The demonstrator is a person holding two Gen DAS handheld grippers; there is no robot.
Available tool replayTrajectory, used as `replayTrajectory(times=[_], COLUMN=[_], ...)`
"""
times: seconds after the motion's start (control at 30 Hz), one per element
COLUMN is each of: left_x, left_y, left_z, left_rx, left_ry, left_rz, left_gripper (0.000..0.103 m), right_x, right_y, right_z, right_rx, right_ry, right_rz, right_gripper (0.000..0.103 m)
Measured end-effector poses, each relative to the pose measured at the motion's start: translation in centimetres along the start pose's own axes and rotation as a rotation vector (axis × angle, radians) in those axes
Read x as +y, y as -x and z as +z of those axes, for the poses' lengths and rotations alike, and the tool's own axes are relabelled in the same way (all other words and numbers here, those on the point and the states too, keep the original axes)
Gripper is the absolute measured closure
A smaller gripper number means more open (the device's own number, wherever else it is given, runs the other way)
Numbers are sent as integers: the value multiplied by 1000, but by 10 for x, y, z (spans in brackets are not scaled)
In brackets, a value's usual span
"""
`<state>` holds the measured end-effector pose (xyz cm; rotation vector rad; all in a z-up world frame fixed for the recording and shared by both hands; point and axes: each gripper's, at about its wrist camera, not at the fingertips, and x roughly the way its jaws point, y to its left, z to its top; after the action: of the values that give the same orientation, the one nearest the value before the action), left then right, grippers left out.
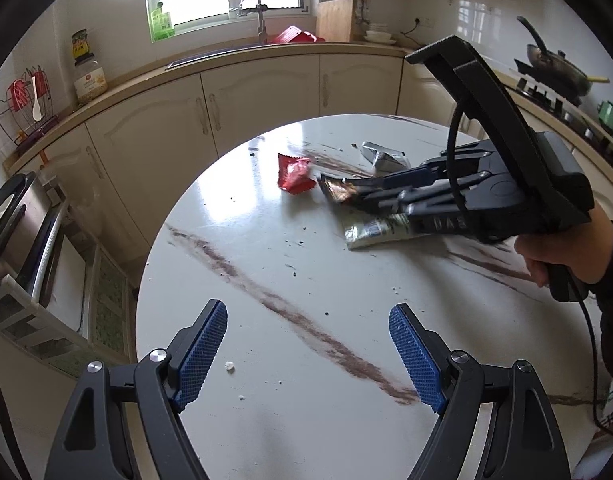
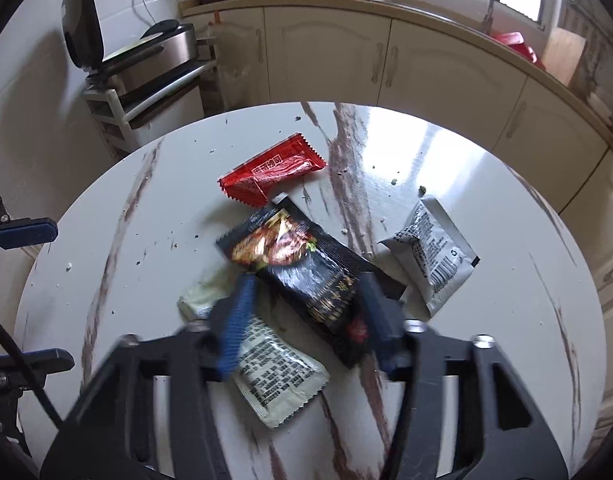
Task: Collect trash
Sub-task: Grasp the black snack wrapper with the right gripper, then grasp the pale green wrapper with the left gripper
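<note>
Right hand-held gripper (image 2: 306, 312): fingers smeared by motion blur in its own wrist view; whether the pads press the black wrapper (image 2: 302, 264) cannot be told. That wrapper's near end is hidden behind the right finger. The pale wrapper (image 2: 278, 376) beneath the black wrapper is partly covered by it and by the left finger. In the left wrist view, the silver wrapper (image 1: 380, 156) behind the black wrapper is partly hidden by the gripper linkage. Crumbs (image 2: 394, 181) on the tabletop (image 2: 486, 360): too small to identify.
</note>
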<state>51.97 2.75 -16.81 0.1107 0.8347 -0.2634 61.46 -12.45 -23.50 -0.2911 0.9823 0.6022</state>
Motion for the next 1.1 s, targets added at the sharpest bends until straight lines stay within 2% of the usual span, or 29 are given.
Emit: replayTrajectory(times=[0.17,0.23,0.33,0.5,0.57,0.7,0.77,0.83,0.9,0.97,1.03,1.1], left_x=[-8,-15,-31,-55,-60,-57,-58,-55,-54,-56,-58,-57], left_y=[-4,-11,-28,-62,-77,-97,-104,-112,-117,-120,-118,-116], left_z=[4,9,19,36,43,58,63,72,75,77,78,77], left_rx=[3,15,23,38,49,50,49,62,67,70,70,67], left_ry=[-37,-64,-162,-293,-312,-284,-279,-252,-236,-227,-222,-213], left_rz=[-37,-40,-74,-51,-58,-105,-143,-188,-191,-199,-210,-208], left_gripper=[24,24,23,23,23,25,34,51,54,64,85,90], right_x=[-6,-12,-22,-45,-52,-63,-65,-64,-61,-60,-58,-56], right_y=[16,28,51,87,95,111,112,110,107,105,105,104], right_z=[-10,-20,-42,-87,-102,-121,-124,-124,-124,-123,-123,-123], right_rx=[-21,-28,-38,-26,-18,-39,-36,-36,-37,-36,-37,-38], right_ry=[-23,-45,-55,-97,-111,-166,-175,-175,-181,-185,-183,-178], right_rz=[-6,12,-1,-34,-22,20,39,44,44,48,42,31], right_gripper=[97,98,98,99,99,99,99,99,98,98,98,98])
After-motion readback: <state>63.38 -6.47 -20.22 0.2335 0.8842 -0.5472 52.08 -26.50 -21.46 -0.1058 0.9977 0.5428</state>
